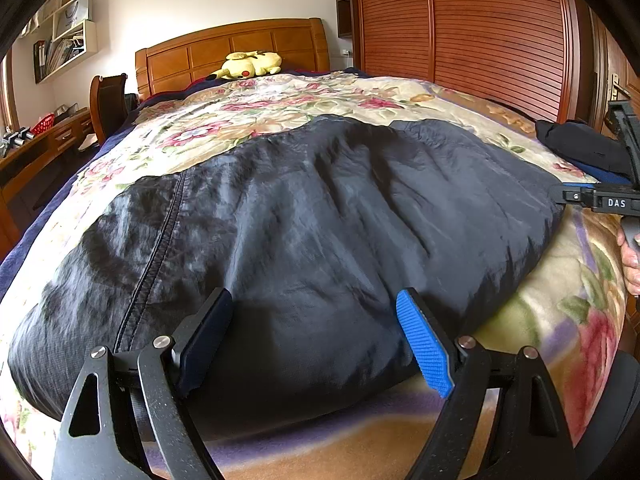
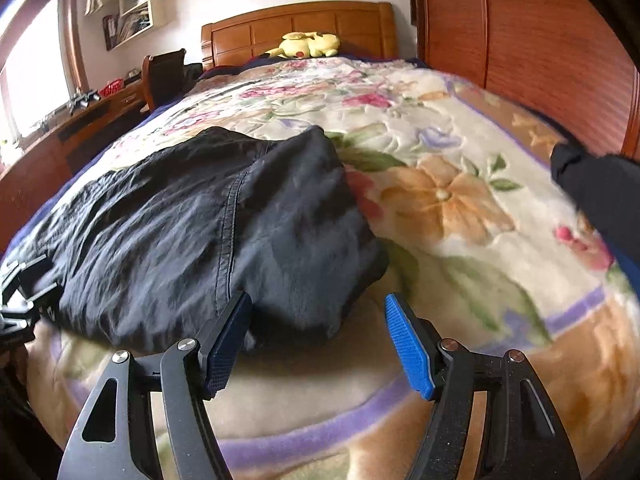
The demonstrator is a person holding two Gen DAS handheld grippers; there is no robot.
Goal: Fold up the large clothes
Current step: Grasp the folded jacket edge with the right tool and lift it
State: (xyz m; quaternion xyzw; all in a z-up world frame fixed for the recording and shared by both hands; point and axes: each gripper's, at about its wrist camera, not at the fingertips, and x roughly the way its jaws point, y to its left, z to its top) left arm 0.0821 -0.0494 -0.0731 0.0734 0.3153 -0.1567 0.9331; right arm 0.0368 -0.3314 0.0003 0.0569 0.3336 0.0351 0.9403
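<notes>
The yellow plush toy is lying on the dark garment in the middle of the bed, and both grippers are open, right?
Not quite. The yellow plush toy lies at the headboard, far from the dark garment, as the left wrist view shows. The left gripper and right gripper are indeed open.

bare floral blanket (image 2: 460,208) right of black garment (image 2: 192,224), dark folded clothes (image 2: 600,188) blocking far right edge

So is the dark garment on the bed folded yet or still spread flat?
Folded at least partly: the dark garment lies as a thick, puffy bundle with rounded doubled edges on the floral blanket. How many folds, cannot tell.
</notes>
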